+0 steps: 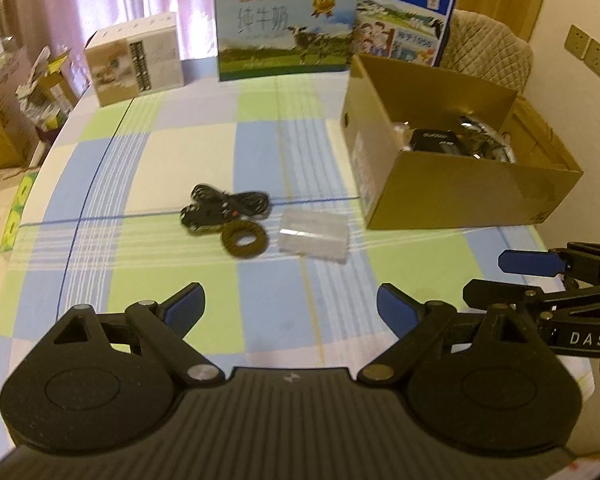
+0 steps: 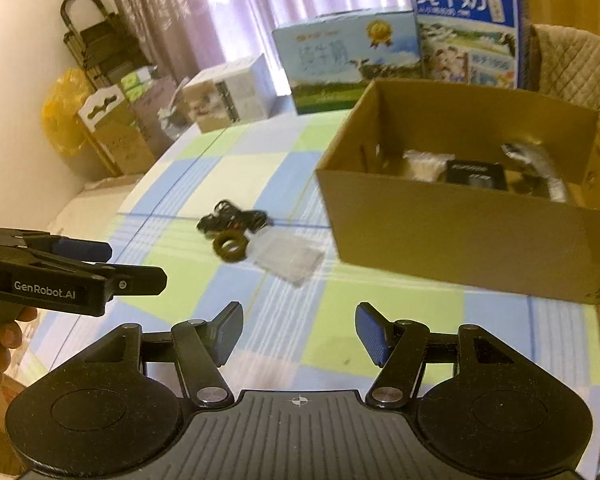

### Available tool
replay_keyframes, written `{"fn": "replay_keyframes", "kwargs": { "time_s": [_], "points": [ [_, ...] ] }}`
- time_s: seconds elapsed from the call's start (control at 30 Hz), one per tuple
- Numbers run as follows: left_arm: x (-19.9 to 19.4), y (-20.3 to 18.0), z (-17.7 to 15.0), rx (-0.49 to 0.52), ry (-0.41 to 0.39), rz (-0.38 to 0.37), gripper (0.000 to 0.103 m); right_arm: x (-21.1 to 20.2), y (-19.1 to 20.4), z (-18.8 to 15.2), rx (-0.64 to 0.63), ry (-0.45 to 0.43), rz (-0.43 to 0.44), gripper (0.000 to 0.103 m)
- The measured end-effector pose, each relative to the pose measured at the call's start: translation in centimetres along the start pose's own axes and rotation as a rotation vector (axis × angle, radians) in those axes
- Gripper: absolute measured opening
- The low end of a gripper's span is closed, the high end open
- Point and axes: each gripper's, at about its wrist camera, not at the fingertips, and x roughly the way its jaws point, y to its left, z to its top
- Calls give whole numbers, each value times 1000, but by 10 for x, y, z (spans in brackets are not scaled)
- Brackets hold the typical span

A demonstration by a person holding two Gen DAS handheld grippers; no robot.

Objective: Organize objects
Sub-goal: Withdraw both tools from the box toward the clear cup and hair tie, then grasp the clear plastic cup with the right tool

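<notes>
From my left wrist camera, the left gripper [image 1: 291, 308] hangs above the checked tablecloth [image 1: 148, 200] with its blue pads spread apart and nothing between them. Ahead of it lie three loose things close together: a black cable bundle [image 1: 224, 208], a dark hair tie [image 1: 243, 240] touching the bundle's near edge, and a clear plastic case [image 1: 314, 236] just to the right of the tie. Right of those stands the open cardboard box [image 1: 452, 196], already holding a black item and something shiny. The right gripper [image 1: 540, 276] enters at the right edge, side on; I cannot tell its opening from here. Two milk cartons [image 1: 288, 28] and a smaller beige carton [image 1: 136, 60] line the far edge of the table.

From my right wrist camera, the right gripper [image 2: 298, 332] is also spread apart and empty, well short of the tie [image 2: 229, 247], the bundle [image 2: 236, 218] and the case [image 2: 290, 258]. The box [image 2: 460, 236] sits to the right. The left gripper [image 2: 100, 260] shows at the left, held by a hand [image 2: 0, 344].
</notes>
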Motion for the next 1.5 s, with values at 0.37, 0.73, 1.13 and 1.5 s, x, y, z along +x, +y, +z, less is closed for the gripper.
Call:
{"fn": "replay_keyframes", "kwargs": {
  "time_s": [0.37,0.73,1.13,1.5],
  "points": [
    [6,31,-12,-31,23,23,91,27,32,0,-34,56,0,59],
    [21,57,-11,-42,50,32,91,54,46,5,-37,94,-10,60],
    [43,85,-7,-62,80,45,91,87,55,14,-45,100,-17,60],
    [75,105,5,-66,98,61,91,122,56,23,-132,23,-71,59]
  ]
}}
